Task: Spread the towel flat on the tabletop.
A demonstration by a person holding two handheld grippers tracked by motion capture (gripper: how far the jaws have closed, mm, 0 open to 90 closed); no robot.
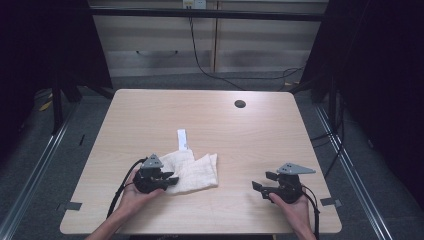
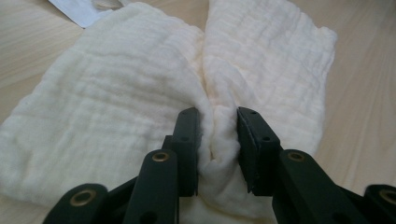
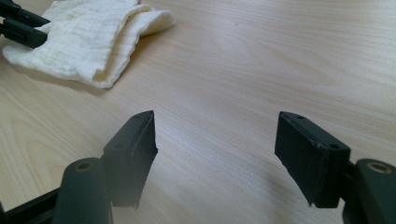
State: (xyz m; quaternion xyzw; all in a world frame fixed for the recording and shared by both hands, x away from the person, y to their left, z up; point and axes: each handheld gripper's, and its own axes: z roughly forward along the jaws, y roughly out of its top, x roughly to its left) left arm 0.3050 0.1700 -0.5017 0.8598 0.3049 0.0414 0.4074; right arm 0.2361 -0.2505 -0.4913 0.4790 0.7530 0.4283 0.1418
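wood table [image 1: 250, 145], pale top w/ dark round hole [image 1: 240, 104] nr far edge. cream cloth [image 1: 195, 172], crumpled, lies left of centre, white label [image 1: 182, 139] at its far side; left gripper [image 2: 215, 140] at cloth's near-left edge, jaws pinched on a bunched fold. right gripper [image 3: 215, 154] well apart to the right, jaws spread wide over bare wood, holding nothing.

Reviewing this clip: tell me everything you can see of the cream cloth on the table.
The cloth is cream-white with a crinkled, gauze-like weave and looks soft. It lies loosely folded and rumpled on the wooden table, near the person's left side, its far edge beside a small white tag. In the left gripper view a crease runs down its middle, forming two lobes. The left gripper pinches a bunched fold of its near edge between its jaws. The right gripper is open, away from it.
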